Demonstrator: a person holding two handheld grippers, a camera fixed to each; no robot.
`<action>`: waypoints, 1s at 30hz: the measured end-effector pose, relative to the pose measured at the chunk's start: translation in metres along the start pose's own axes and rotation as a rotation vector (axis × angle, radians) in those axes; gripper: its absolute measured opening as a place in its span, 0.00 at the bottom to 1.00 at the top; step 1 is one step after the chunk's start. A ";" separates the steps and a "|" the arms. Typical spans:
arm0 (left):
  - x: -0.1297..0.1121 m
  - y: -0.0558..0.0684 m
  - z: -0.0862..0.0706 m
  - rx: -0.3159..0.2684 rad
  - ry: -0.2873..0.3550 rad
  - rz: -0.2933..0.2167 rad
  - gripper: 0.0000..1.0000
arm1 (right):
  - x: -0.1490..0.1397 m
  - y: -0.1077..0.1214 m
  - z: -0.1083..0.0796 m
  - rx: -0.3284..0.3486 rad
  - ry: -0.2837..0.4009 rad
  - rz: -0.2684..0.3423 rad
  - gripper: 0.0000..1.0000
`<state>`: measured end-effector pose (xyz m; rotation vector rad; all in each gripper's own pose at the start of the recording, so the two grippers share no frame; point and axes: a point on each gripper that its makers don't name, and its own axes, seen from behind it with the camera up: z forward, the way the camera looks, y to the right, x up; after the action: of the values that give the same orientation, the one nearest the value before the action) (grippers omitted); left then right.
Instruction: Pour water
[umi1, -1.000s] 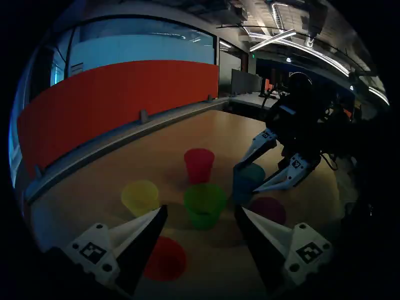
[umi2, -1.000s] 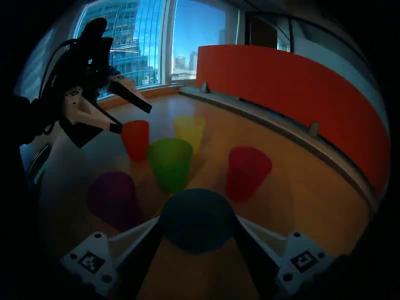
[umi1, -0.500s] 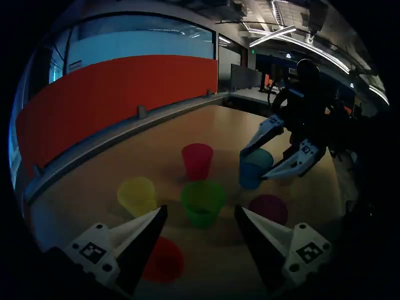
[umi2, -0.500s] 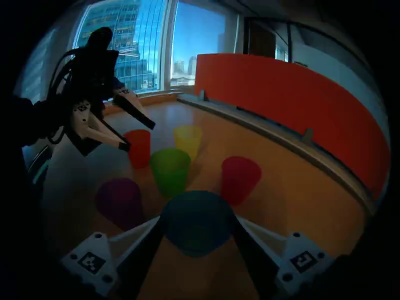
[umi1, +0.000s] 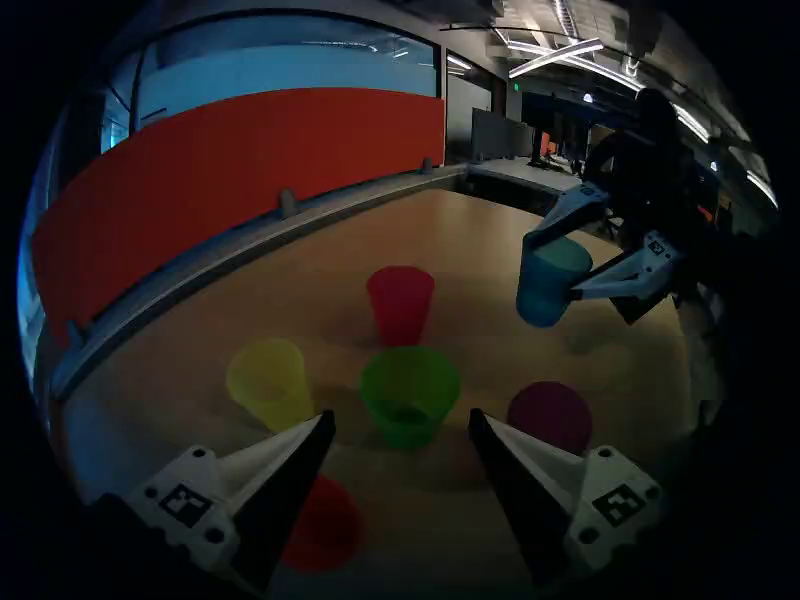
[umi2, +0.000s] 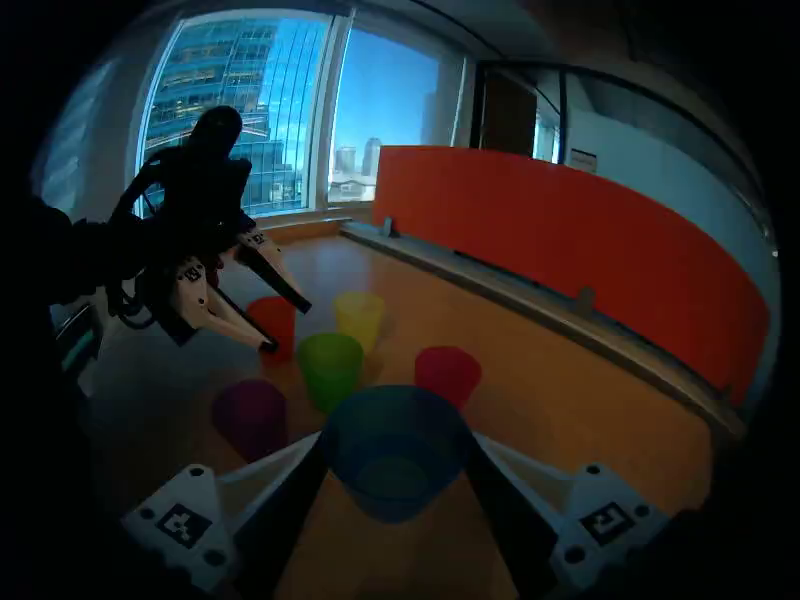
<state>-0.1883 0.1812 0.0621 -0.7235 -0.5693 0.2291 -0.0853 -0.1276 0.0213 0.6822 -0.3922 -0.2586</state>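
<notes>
Between the fingers of the right gripper, pinched from both sides: the blue cup, held clear of the table, long axis near upright, mouth up, what looks like liquid inside. Ahead of and below it, slightly left, stands the green cup, open end up; likely the receiver, so the pour would tip forward and down. Left gripper spread wide, empty, the green cup just ahead of its tips and nearer to it than to the right gripper.
</notes>
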 end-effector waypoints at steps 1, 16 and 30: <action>-0.001 0.001 0.002 0.000 -0.006 0.002 0.99 | 0.000 0.001 -0.003 -0.004 0.003 0.001 0.93; -0.006 0.002 0.028 0.028 -0.062 0.008 0.99 | 0.001 0.010 -0.033 -0.042 0.022 -0.001 0.93; -0.009 0.000 0.052 0.043 -0.075 -0.016 0.99 | -0.004 0.018 -0.048 -0.067 0.028 0.011 0.92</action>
<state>-0.2248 0.2070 0.0901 -0.6708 -0.6396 0.2537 -0.0665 -0.0857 -0.0024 0.6166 -0.3593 -0.2505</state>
